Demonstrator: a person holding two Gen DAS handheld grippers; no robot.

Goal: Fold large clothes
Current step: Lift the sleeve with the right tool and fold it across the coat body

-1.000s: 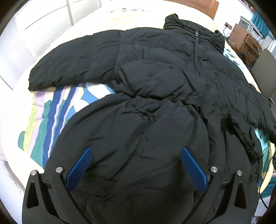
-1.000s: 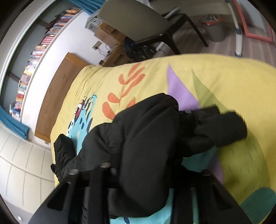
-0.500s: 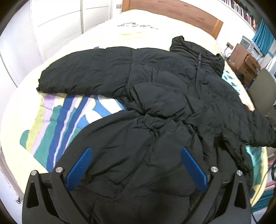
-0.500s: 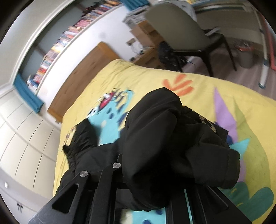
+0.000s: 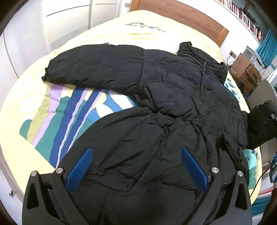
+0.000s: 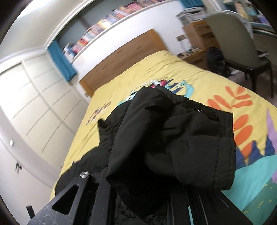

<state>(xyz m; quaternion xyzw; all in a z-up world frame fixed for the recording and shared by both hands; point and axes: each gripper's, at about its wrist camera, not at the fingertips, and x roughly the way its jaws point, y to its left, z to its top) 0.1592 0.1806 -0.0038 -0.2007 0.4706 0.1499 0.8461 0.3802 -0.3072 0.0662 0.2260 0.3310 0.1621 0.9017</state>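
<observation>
A black puffer jacket (image 5: 173, 97) lies front up and zipped on the patterned bed cover (image 5: 43, 121), collar toward the headboard. One sleeve (image 5: 93, 69) stretches flat to the left. My left gripper (image 5: 136, 152) hovers over the hem, open, blue pads (image 5: 79, 169) wide apart and pressing on nothing. The other sleeve (image 5: 259, 124) is lifted off the bed at the right edge. In the right wrist view this sleeve (image 6: 173, 138) bunches over my right gripper (image 6: 143, 195), which is shut on it; its fingertips are hidden under the fabric.
A wooden headboard (image 5: 181, 15) stands at the far end of the bed, white wardrobe doors (image 5: 60, 26) along the left. A wooden nightstand (image 5: 247, 72) and a grey chair (image 6: 233, 43) stand beside the bed on the right. A bookshelf (image 6: 103, 26) runs high on the wall.
My right gripper rose with the sleeve and rolled, so the cuff now hangs above the bed. My left gripper drew back a little and stayed open over the hem.
</observation>
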